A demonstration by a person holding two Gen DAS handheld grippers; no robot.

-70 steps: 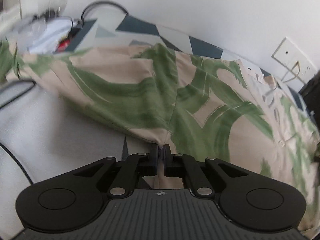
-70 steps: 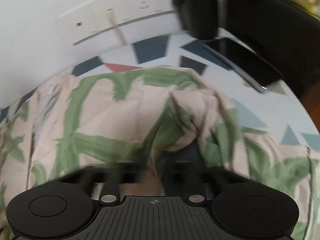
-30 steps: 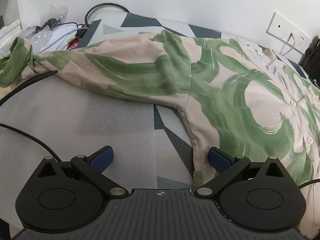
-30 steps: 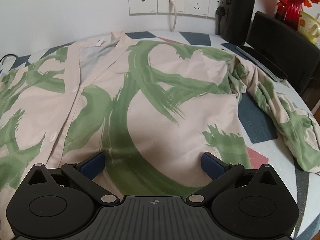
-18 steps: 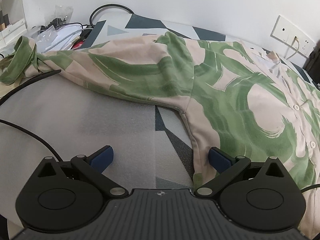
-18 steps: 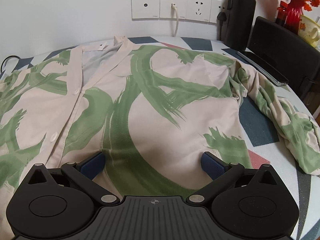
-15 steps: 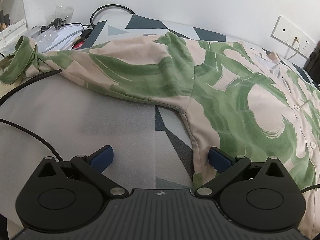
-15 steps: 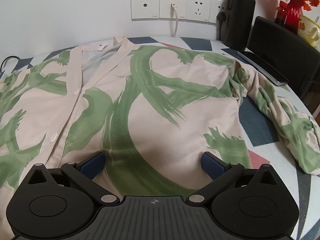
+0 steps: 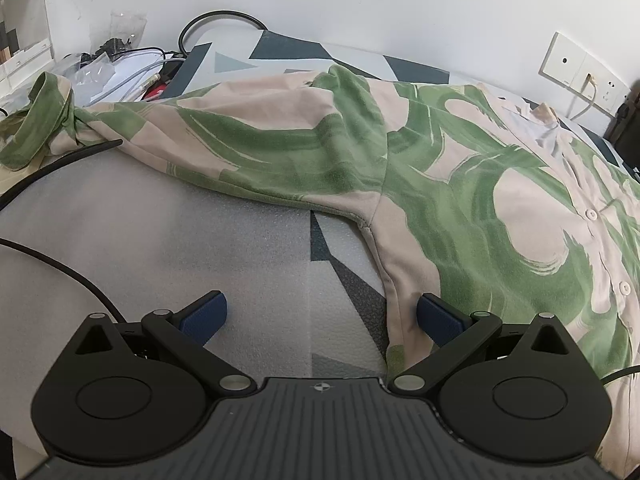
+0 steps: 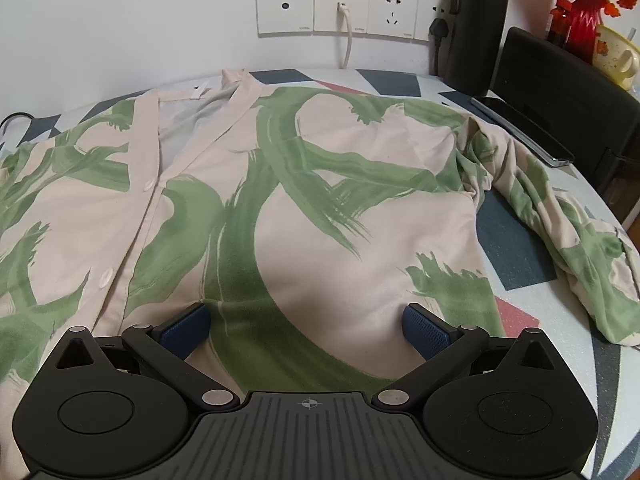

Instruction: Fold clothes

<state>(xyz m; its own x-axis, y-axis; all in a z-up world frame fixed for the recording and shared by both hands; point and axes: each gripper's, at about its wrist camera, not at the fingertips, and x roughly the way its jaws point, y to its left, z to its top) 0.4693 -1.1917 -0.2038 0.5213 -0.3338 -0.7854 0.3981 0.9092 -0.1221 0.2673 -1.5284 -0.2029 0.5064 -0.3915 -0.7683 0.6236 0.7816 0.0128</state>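
Lying spread face up on the patterned table (image 10: 516, 252), the green-and-cream button shirt (image 10: 320, 208) looks ready for its first fold. Both the left gripper (image 9: 320, 316) and right gripper (image 10: 306, 326) hover with jaws wide apart, holding nothing. Next, each rumpled sleeve (image 10: 568, 240) likely needs grasping and bringing inward. A phone (image 10: 524, 132) and black cable (image 9: 56, 160) lie close.

Black flask (image 10: 478, 24) (upright), wall sockets (image 10: 340, 8), phone (image 10: 520, 130)
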